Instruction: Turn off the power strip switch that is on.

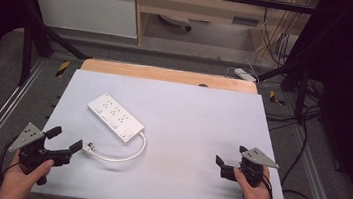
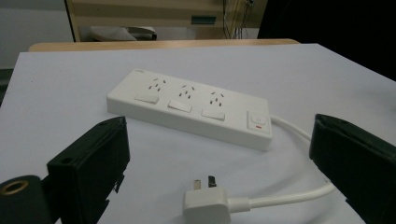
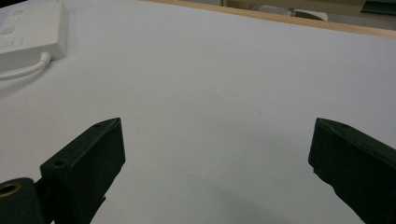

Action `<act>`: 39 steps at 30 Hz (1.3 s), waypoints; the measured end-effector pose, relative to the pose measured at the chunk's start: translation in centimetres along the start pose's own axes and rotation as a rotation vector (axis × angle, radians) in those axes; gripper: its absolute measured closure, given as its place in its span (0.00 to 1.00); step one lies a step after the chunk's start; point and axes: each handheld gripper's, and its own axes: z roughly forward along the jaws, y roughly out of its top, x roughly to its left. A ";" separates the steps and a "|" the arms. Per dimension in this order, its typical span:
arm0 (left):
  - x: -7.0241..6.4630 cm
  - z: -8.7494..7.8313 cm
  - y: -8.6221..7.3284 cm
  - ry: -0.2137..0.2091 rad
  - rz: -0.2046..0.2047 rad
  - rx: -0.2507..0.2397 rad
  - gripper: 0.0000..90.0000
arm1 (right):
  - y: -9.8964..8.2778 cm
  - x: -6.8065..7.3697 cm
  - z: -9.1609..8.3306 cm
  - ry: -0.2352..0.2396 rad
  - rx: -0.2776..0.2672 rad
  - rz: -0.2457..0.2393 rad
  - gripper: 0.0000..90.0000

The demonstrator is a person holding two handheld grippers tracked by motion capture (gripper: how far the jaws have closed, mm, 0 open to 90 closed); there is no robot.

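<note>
A white power strip (image 1: 115, 117) lies left of the table's middle, with three sockets and a switch (image 2: 258, 122). Its white cable (image 1: 130, 155) curls round to a plug (image 1: 89, 148) lying flat on the table. My left gripper (image 1: 65, 138) is open at the front left, its jaws spread wide just in front of the plug (image 2: 205, 204). My right gripper (image 1: 230, 156) is open at the front right, over bare table, with nothing between its jaws. The strip's end (image 3: 31, 32) and cable (image 3: 23, 71) sit at the top left of the right gripper view.
The table top (image 1: 187, 116) is covered by a pale grey sheet with a wooden edge (image 1: 167, 74) at the back. A black frame (image 1: 30, 37) stands around the table, and cables (image 1: 303, 159) trail on the floor at the right.
</note>
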 end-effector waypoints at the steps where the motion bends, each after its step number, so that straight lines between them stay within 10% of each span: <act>1: 0.0 0.0 0.0 -0.001 -0.001 0.000 0.05 | 0.0 0.0 0.0 0.000 0.001 -0.001 0.05; 39: -1.0 1.2 3.8 -0.005 -0.012 0.022 0.07 | 0.2 0.0 -0.1 0.009 -0.008 0.005 0.03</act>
